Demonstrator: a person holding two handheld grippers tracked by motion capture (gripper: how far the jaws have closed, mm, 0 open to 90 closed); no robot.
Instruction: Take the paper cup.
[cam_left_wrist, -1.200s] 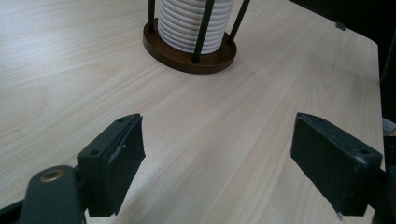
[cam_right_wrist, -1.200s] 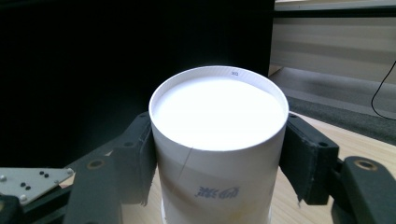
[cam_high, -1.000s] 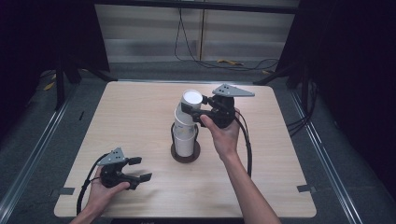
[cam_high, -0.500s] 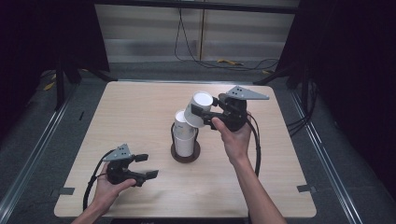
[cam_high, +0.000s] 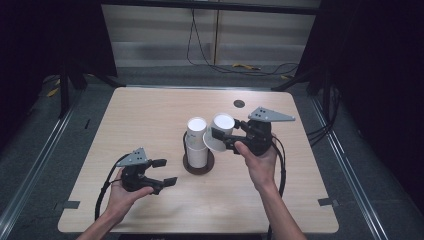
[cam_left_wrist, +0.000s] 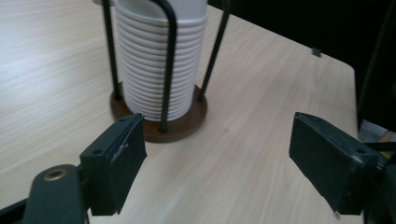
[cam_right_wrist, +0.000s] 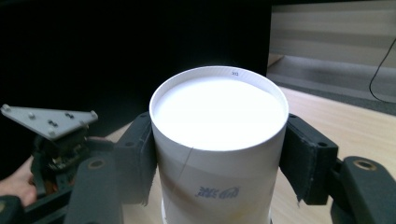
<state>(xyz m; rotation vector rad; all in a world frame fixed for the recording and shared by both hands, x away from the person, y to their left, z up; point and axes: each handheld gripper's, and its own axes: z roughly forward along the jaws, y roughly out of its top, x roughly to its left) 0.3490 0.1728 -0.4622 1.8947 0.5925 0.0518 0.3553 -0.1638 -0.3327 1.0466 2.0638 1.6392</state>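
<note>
The right hand-held gripper (cam_high: 220, 136) is clamped on a white cup (cam_high: 220, 131), which sits tipped at the centre of the high view, just right of the cup stack (cam_high: 196, 142) in its wire holder (cam_high: 198, 164) and clear of it, its long axis leaning up and to the right. The left hand-held gripper (cam_high: 164, 172) hangs at lower left with jaws apart and nothing between them, though they have just been closing a little. Its jaws point at the stack, so it is the nearer one to steady the holder on the bench (cam_high: 150, 115).

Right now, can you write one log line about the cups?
right gripper: shut on white paper cup, lifted off | stack of white cups: in black wire holder | left gripper: open, jaws closing, nothing between
</note>
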